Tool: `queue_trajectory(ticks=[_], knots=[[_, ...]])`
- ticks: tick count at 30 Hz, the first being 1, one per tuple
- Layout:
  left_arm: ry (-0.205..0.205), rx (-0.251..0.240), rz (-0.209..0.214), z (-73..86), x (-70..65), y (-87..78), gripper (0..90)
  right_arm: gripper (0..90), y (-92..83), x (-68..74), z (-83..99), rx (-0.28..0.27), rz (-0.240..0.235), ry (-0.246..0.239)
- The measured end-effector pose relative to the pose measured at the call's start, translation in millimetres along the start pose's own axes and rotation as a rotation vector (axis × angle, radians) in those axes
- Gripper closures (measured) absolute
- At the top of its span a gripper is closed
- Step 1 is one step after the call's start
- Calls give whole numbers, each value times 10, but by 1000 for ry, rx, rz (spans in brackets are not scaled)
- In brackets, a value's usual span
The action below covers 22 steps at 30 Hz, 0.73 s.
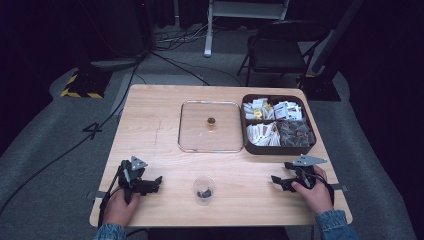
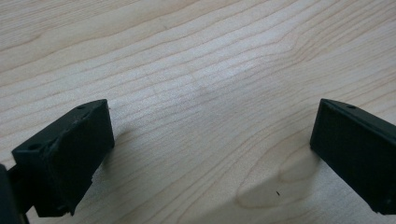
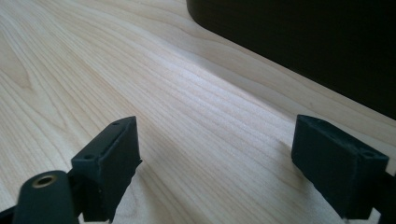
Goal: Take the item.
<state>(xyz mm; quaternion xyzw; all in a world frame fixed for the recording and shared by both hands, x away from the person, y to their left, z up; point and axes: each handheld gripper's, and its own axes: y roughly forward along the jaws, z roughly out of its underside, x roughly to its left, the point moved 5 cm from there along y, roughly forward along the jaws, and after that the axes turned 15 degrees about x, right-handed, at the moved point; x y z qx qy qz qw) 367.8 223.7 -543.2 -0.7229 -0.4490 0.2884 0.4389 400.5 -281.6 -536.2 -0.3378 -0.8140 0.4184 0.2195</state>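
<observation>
Pale wood grain of the table (image 1: 160,140) runs under both tools. The left gripper (image 1: 156,181) rests low at the near left of the tabletop in the person's left hand (image 1: 119,205); in its own view its two black jaws stand wide apart with bare wood between them, holding nothing. The right gripper (image 1: 276,181) lies at the near right in the right hand (image 1: 314,192), its jaws likewise spread wide and empty, pointing toward the middle of the table.

Between the two grippers, near the front edge, stands a small clear plastic cup (image 1: 204,189) with a few dark pieces at its bottom. It is upright, apart from both tools, and roughly midway between their tips.

Farther back sits a square glass lid (image 1: 190,140) with a small gold knob (image 1: 211,122), lying flat. Just beside it to the right is a dark compartment box (image 1: 276,149) packed with tea sachets (image 1: 272,111); its dark wall also looms near the right gripper's jaws in the right gripper view (image 3: 317,42).
</observation>
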Motion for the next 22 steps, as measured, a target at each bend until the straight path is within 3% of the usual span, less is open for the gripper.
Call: queue_trajectory(ticks=[3,4,8,10,22], knots=[[0,0,0,0,0,0,0,158,3,11,9,10,23,-15],[0,0,0,0,0,0,0,138,15,30,14,27,58,-52],[0,0,0,0,0,0,0,64,37,37,3,37,78,-32],[0,0,0,0,0,0,0,20,52,13,-1,54,100,0],[0,0,0,1,-1,0,0,16,55,12,-2,54,98,4]])
